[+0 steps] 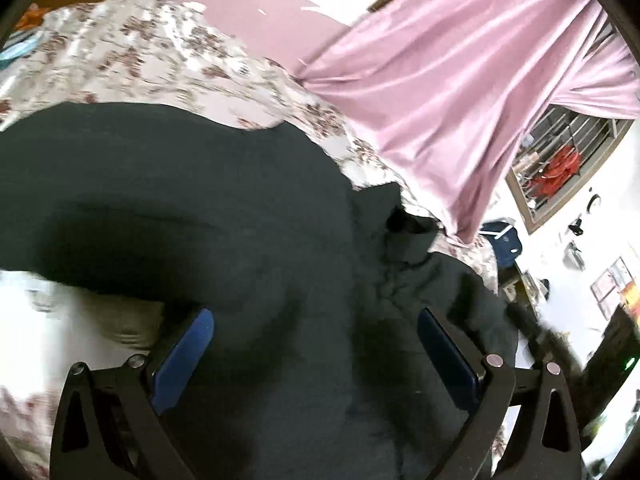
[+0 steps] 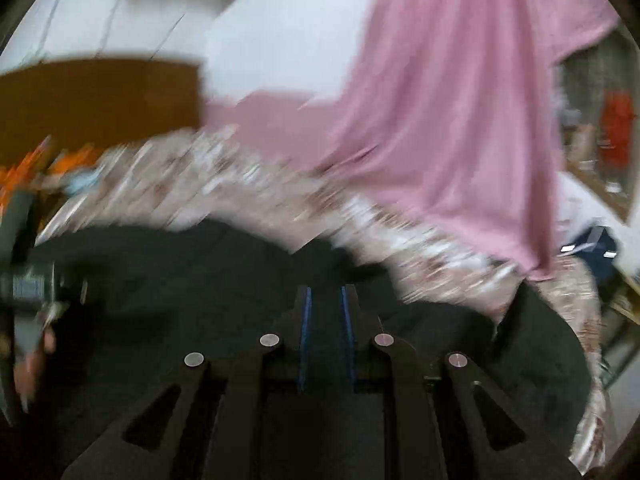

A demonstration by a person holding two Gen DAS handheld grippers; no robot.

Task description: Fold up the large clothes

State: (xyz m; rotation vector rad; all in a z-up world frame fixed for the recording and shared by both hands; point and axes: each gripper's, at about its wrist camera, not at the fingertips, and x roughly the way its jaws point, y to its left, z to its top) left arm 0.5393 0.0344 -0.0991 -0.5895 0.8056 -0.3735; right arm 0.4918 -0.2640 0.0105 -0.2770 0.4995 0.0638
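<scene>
Dark green garment [image 1: 240,208] lies spread over a floral bedsheet [image 1: 160,52], filling the near view under both tools. Left gripper [image 1: 316,320] hangs above it, fingers wide apart; right gripper [image 2: 326,300] is nearly closed, nothing visibly pinched. Pink curtain [image 1: 460,92] hangs behind.

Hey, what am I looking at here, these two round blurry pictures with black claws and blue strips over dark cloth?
A person holds a two-finger gripper in each hand, each carrying a wide-angle camera looking along its fingers. One picture comes from the left gripper, whose blue-padded fingers stand wide apart and hold nothing. The other comes from the right gripper, whose fingers are nearly together; whether cloth is pinched there is too blurred to tell. Below both lies a dark garment spread on a flowered bedcover. A pink curtain hangs behind.
</scene>
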